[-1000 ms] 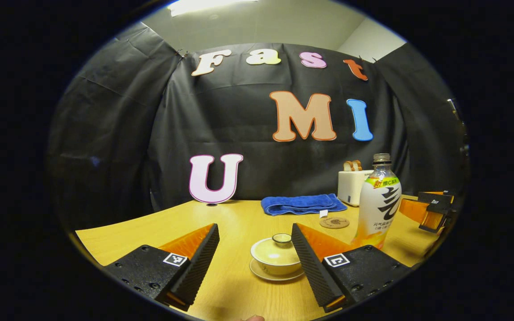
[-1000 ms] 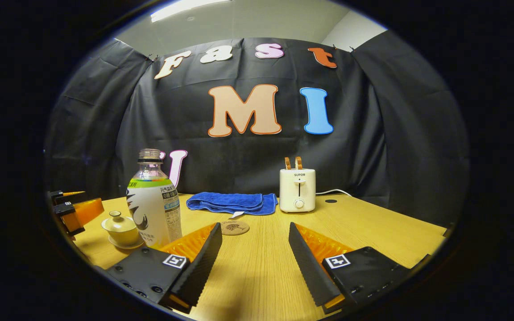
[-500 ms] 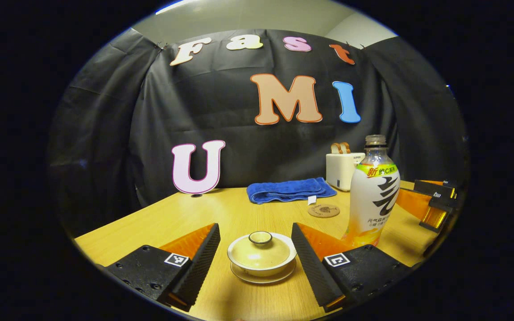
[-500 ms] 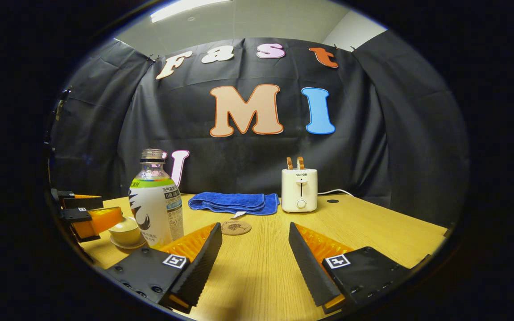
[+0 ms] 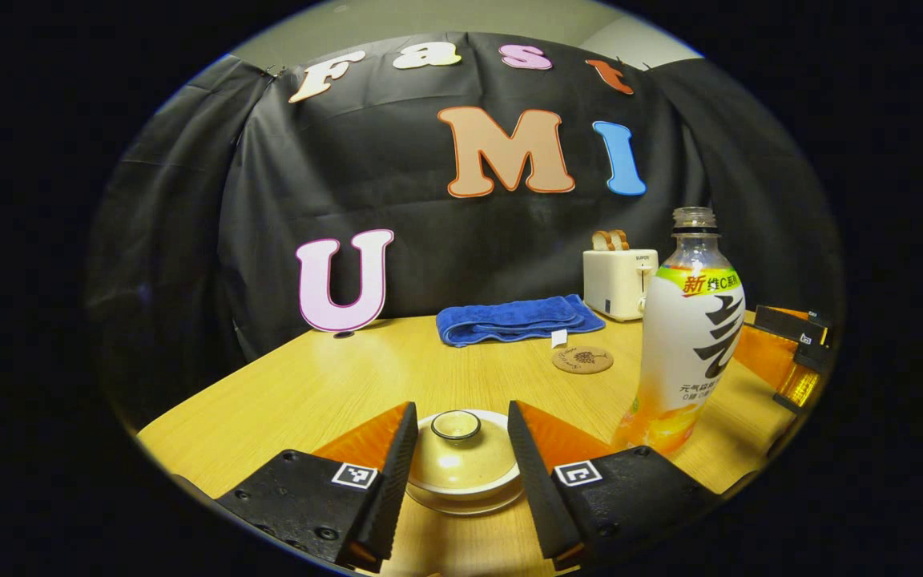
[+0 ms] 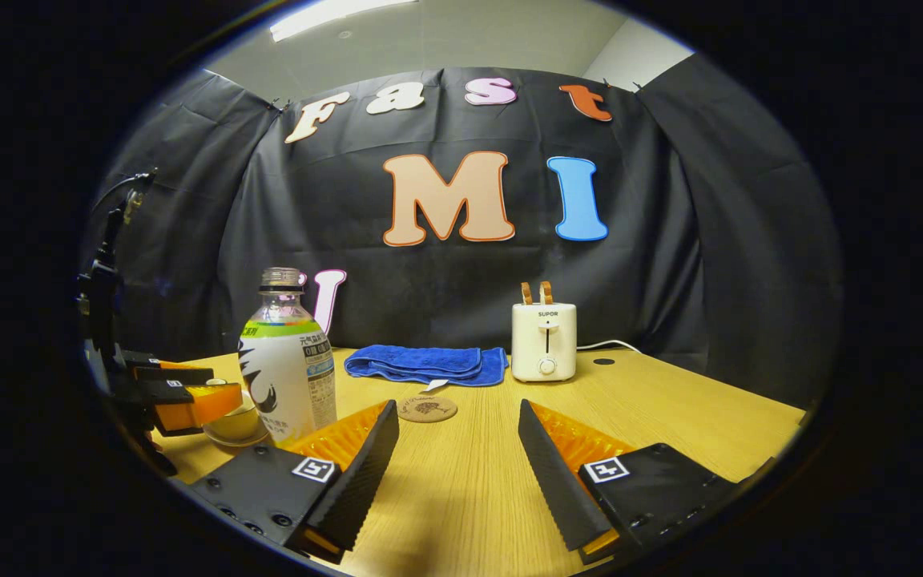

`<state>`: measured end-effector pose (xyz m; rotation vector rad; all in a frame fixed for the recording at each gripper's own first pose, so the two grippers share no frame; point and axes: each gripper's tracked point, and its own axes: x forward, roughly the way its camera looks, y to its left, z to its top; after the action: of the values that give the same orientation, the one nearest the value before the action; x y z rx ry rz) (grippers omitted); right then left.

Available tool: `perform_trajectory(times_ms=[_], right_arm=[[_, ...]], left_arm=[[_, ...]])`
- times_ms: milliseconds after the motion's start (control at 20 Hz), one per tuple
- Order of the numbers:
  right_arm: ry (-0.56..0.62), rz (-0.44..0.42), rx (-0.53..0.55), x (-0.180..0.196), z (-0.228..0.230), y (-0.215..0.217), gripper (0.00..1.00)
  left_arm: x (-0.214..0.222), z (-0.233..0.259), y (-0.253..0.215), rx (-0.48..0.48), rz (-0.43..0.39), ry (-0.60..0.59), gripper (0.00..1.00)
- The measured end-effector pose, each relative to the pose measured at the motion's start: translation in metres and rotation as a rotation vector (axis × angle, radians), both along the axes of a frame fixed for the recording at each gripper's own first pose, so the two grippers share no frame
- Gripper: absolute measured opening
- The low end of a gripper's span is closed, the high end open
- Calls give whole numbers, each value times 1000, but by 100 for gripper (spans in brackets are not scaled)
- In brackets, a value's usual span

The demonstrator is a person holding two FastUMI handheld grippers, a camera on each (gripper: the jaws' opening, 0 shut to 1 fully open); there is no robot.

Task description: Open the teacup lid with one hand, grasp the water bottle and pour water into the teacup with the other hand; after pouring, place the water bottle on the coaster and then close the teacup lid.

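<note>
**Ana:** Ceramic, that cream teacup, and its lid is on it, so the first step isn't finished. The left gripper has a finger on each side of the lid, close in, but I can't tell from the left gripper view whether they press on it or just flank it.

**Ben:** So not a sure pinch. And the knob?

**Ana:** The lid's round knob sits clear between the fingers, a little ahead of them. The cup stands on its saucer near the front of the wooden counter.

**Ben:** What about the water bottle?

**Ana:** The water bottle stands upright on the counter just to the right of the cup, untouched. In the right gripper view the right gripper is spread wide over bare counter, holding nothing, with the bottle off to its left.

**Ben:** And the coaster?

**Ana:** The coaster, a small brown disc, lies bare behind the cup, just in front of the folded blue towel. A white toaster stands at the back.

**Ben:** So nearly everything is ahead.

**Ana:** I'd judge so: lift the lid, grasp the bottle, pour, set it on the coaster, close the lid. None of that is done yet.
</note>
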<state>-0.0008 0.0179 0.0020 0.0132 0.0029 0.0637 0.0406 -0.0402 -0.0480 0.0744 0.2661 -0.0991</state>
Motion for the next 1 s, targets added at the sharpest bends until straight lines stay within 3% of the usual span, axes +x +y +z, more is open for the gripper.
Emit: perform_trajectory(times_ms=[450,550,850,1000], right_arm=[[0,4,1,0,0,1,96],[1,5,1,0,0,1,96],[1,30,2,-1,1,7,96],[3,90,8,-6,1,18,95]], left_arm=[[3,0,0,6,-5,0,44],[3,-1,0,4,-7,0,29],[5,1,1,-31,-6,-3,24],[4,8,6,-38,11,-8,24]])
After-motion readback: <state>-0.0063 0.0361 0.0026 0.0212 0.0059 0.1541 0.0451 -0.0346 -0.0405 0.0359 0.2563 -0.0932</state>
